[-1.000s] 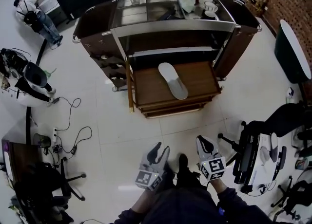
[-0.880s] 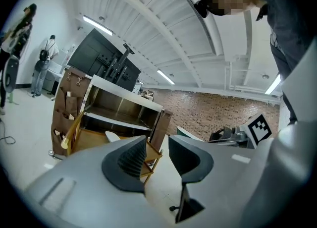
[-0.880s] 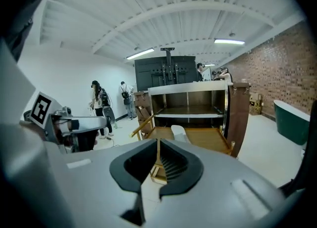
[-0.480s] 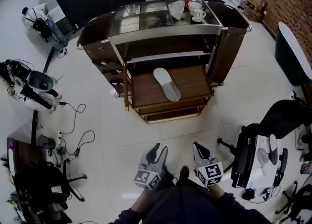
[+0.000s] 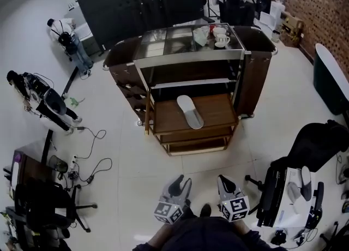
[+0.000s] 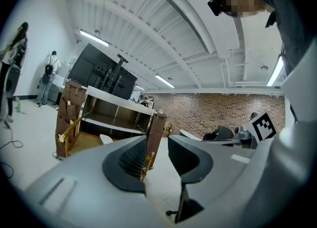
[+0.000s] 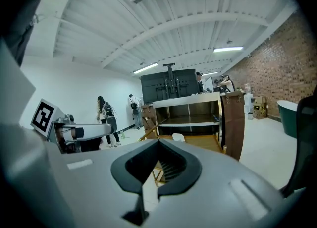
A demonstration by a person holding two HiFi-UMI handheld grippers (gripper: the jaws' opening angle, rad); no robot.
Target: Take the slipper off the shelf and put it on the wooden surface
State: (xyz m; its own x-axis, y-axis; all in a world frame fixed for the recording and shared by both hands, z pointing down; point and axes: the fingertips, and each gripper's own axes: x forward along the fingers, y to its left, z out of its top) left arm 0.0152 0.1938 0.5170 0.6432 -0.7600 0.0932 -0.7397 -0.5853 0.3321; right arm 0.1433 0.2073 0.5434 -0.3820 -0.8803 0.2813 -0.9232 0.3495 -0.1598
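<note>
The left gripper's [image 6: 157, 148] ribbed pads [image 6: 130, 158] stand apart and are closing, with only bare floor showing in the gap and nothing between them. The right gripper's [image 7: 159, 166] jaws are fully together and hold nothing. In the head view both grippers sit low at six o'clock, close in front of the person's body, side by side and pointing toward twelve o'clock over the pale tiled floor [image 5: 136, 190]. Well apart from them, at twelve o'clock, stands a dark wooden cart [image 5: 256, 64] with a metal shelf [image 5: 191, 83] across its open front. Below that shelf juts the wooden surface [image 5: 215, 114], and the white slipper [image 5: 190, 111] lies flat on it, sole down, its length running from about eleven to five o'clock. White cups [image 5: 221, 38] stand on the cart's top toward one o'clock. Out at nine o'clock a person [image 5: 49, 102] bends over beside loose cables [image 5: 90, 151] on the floor, and another person [image 5: 68, 40] stands at ten o'clock. A brick wall [image 5: 322, 10] fills the two o'clock corner.
</note>
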